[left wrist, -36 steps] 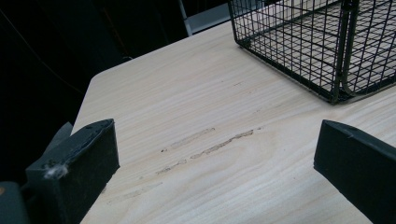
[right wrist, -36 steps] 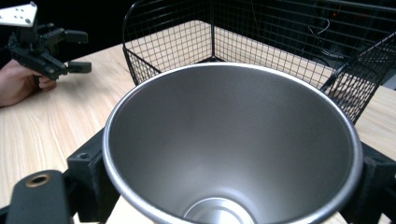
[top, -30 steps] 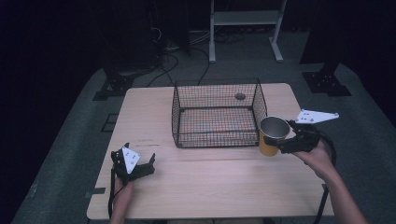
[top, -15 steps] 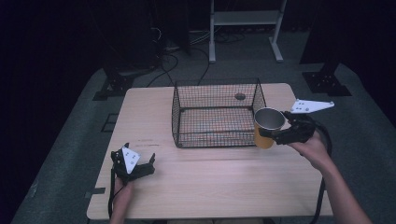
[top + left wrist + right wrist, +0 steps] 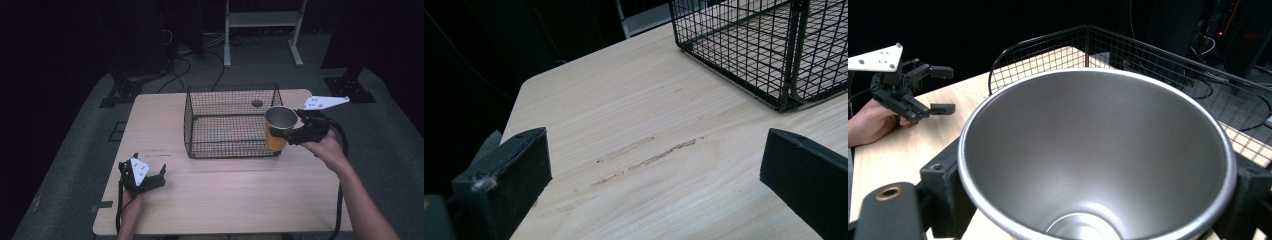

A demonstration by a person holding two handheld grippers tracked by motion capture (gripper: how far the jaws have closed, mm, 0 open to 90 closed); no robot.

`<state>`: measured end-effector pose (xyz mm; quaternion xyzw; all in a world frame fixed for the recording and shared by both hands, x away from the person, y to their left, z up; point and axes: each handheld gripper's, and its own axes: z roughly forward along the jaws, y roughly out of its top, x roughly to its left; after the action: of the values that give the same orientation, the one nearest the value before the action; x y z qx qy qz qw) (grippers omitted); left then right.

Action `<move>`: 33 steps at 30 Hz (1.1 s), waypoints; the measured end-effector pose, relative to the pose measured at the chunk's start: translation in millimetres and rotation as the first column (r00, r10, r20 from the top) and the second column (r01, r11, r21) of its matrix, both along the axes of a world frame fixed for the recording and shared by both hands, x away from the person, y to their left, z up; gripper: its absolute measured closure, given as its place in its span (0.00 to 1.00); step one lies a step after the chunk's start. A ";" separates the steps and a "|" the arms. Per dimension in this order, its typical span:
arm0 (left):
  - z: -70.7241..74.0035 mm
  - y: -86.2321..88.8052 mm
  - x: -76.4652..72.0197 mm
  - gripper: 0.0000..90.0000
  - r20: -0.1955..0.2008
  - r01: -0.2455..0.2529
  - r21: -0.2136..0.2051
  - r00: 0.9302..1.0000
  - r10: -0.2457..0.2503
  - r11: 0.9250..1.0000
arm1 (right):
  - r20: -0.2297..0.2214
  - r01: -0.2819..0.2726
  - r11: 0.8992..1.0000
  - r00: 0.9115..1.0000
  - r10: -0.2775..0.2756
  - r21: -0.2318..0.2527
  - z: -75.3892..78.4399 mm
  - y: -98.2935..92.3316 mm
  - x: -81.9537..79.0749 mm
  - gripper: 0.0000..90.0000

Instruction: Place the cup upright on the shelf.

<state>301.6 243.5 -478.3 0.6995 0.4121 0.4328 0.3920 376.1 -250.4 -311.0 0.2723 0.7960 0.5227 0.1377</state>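
Observation:
A metal cup [image 5: 280,127] with a yellow outside and a steel inside hangs upright at the right wall of the black wire basket [image 5: 230,122], its rim level with the basket's top edge. My right gripper [image 5: 292,134] is shut on the cup [image 5: 1098,155], one jaw on each side of it. The left gripper [image 5: 159,176] rests on the table [image 5: 240,195] near the front left corner, open, with nothing between its fingers [image 5: 506,177]. That left gripper [image 5: 940,90] also shows far off in the right gripper view.
The wire basket [image 5: 764,45] stands open-topped in the middle of the table, with nothing in it. A round hole [image 5: 257,103] lies in the tabletop behind it. Dark floor, cables and a white metal stand [image 5: 262,30] lie beyond the table.
The right gripper has lifted the cup and carried it left and back, from beside the basket's front right corner up to its right wall's rim. The left gripper has stayed still.

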 end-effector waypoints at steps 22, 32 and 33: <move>0.1 0.7 0.0 0.00 0.000 0.004 -0.007 1.000 -0.004 1.000 | -0.027 -0.072 0.996 0.997 0.070 -0.051 18.5 55.3 50.5 0.13; 0.3 1.2 0.3 0.00 0.000 0.003 -0.011 1.000 -0.003 1.000 | -0.041 -0.098 0.994 0.995 0.096 -0.049 19.7 71.0 65.6 0.13; 0.4 1.3 0.3 0.00 0.000 0.003 -0.011 1.000 -0.003 1.000 | -0.048 -0.105 0.993 0.994 0.103 -0.056 19.4 75.4 68.7 0.13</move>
<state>301.9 244.8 -477.9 0.6980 0.4136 0.4298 0.3964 444.8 -175.0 -291.6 0.2381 0.8270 0.4994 0.1000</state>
